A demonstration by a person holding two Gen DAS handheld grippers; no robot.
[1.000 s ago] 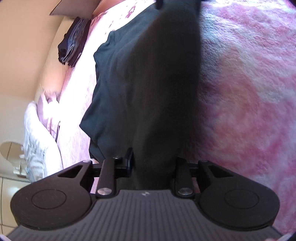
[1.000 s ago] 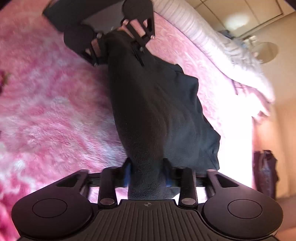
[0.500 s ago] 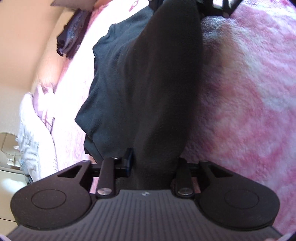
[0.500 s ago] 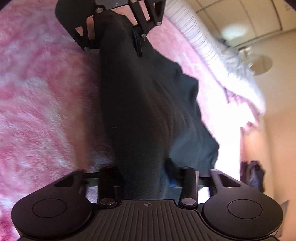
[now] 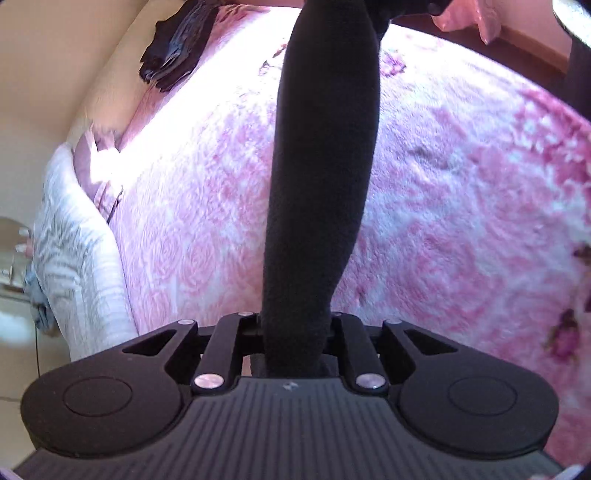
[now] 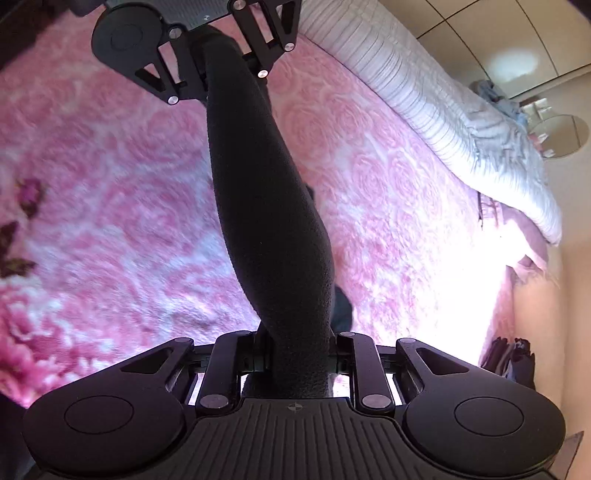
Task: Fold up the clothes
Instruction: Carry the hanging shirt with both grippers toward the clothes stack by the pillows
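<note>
1. Two grippers share one black fleece garment [image 5: 317, 184], stretched as a taut band between them above the bed; the left gripper [image 5: 293, 328] is clamped on one end, the right gripper [image 6: 297, 350] on the other.
2. Below both grippers spreads a plush pink rose-patterned blanket [image 5: 443, 206], bright with sunlight on the left gripper's far left.
3. Left of the left gripper lies a white ribbed quilt [image 5: 77, 266] along the blanket's edge.
4. Ahead and left of the left gripper, a pile of dark folded clothes [image 5: 177, 48] sits against a beige wall [image 5: 44, 74].
5. Far right of the right gripper, a round mirror [image 6: 557, 136] stands near pale wardrobe panels [image 6: 480, 33].
</note>
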